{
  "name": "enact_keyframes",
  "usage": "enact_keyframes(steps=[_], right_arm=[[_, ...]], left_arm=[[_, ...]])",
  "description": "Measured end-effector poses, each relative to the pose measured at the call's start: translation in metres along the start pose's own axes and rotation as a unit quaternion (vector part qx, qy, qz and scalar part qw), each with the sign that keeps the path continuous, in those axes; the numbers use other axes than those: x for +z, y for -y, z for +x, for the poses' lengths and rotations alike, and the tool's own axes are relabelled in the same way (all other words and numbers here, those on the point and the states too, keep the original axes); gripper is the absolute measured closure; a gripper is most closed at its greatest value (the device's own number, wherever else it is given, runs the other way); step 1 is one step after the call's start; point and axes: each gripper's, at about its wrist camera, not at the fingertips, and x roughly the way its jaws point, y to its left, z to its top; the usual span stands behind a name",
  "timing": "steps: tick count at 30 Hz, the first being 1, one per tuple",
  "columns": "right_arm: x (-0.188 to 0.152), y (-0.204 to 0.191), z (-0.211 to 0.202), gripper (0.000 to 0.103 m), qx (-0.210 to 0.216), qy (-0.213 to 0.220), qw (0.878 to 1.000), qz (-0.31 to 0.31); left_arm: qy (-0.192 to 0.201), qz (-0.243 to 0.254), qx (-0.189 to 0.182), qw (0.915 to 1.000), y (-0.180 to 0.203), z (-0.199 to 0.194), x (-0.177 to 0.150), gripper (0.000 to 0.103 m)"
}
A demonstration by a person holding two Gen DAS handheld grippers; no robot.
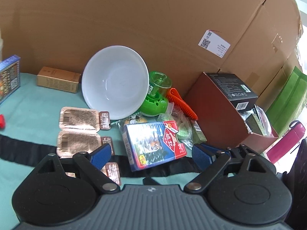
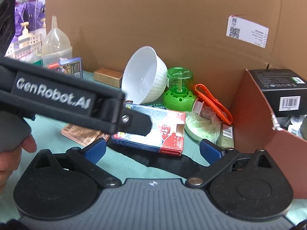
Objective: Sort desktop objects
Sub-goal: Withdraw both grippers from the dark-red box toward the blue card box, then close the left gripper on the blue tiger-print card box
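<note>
A blue and red playing-card box [image 1: 153, 143] lies on the teal cloth just ahead of my open left gripper [image 1: 153, 153]; nothing is between its blue pads. Behind it a white bowl [image 1: 115, 84] leans on its side next to a green plastic device [image 1: 157, 97] and an orange clip [image 1: 181, 103]. In the right wrist view my right gripper [image 2: 153, 150] is open and empty, with the card box [image 2: 161, 134] just beyond its tips. The left gripper's black body [image 2: 57, 99] crosses that view above the box. The bowl [image 2: 144, 76] and green device [image 2: 179, 90] sit behind.
Copper foil packs [image 1: 78, 118] lie left of the card box. A gold box [image 1: 58, 79] and a blue box [image 1: 8, 76] stand at the back left. A brown open carton [image 1: 220, 111] holding a black box [image 1: 236, 88] stands right. A cardboard wall [image 1: 134, 19] closes the back.
</note>
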Motion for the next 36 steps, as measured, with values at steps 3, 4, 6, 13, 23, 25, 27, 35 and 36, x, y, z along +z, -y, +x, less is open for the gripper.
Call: enact_keyframes(steps=[3,4,6,13,23,25,27,35,36], right_arm=[[0.0,0.003,0.008,0.003,0.001,-0.006,1.0,0.0],[0.0,0.003,0.01,0.003,0.0,-0.008,1.0,-0.001],[0.0,0.005,0.014,0.007,0.004,-0.012,1.0,0.002],[-0.002,0.005,0.025,0.018,0.017,-0.026,0.999,0.005],[-0.002,0.006,0.02,0.035,0.014,-0.019,1.0,0.019],[-0.001,0.008,0.019,0.041,0.01,-0.018,0.999,0.027],[-0.002,0.009,0.014,0.046,0.007,-0.018,0.999,0.034],[-0.01,0.005,-0.011,0.057,-0.004,-0.023,0.999,0.032],[-0.012,0.004,-0.015,0.059,-0.005,-0.024,0.999,0.03]], left_arm=[[-0.007,0.0,-0.004,1.0,0.0,0.01,0.002,0.011],[-0.01,-0.001,-0.005,0.9999,-0.001,0.012,0.002,0.014],[-0.017,-0.001,-0.011,0.9998,-0.002,0.017,0.003,0.018],[-0.032,-0.011,-0.017,0.9993,-0.011,0.027,0.003,0.038],[-0.022,-0.02,-0.017,0.9994,-0.015,0.025,0.003,0.048],[-0.019,-0.008,-0.015,0.9997,-0.012,0.022,0.002,0.048],[-0.014,0.004,-0.012,0.9998,-0.009,0.019,0.001,0.05],[0.002,0.01,-0.003,0.9999,0.001,0.0,-0.013,0.056],[0.004,0.01,-0.001,0.9999,0.004,-0.004,-0.017,0.056]])
